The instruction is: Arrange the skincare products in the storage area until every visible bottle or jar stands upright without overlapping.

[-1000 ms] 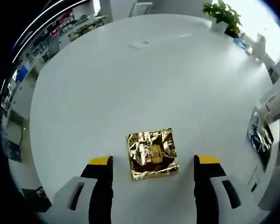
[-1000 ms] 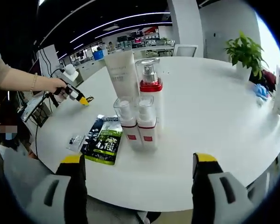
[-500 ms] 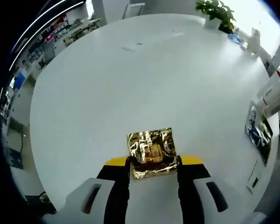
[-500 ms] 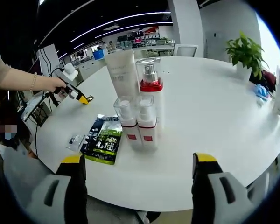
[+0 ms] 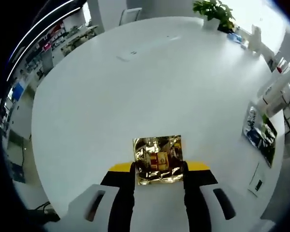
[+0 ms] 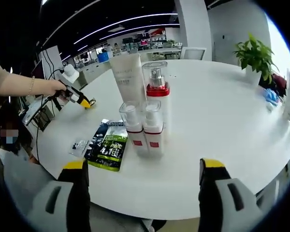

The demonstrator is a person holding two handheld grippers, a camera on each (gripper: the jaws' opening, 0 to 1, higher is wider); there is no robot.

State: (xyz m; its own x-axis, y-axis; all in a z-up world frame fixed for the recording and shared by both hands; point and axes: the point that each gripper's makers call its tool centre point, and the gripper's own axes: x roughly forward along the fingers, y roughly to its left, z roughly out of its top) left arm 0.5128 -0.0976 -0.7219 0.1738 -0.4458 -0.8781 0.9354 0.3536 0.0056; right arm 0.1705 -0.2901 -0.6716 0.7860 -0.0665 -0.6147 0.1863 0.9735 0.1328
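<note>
Gripping a gold foil packet (image 5: 158,160) by its near sides, the left gripper (image 5: 159,168) is clenched on it low over the white round table (image 5: 135,87). Spread wide with nothing between its jaws, the right gripper (image 6: 141,170) hangs at the table's near edge. Just past it a green-and-black sachet (image 6: 107,145) lies flat beside a small clear packet (image 6: 79,145). Beyond stand two small pump bottles (image 6: 141,126) side by side, touching; behind them rise a red-collared bottle (image 6: 156,90) and a white tube (image 6: 127,76). Farthest, a potted plant (image 6: 255,57).
</note>
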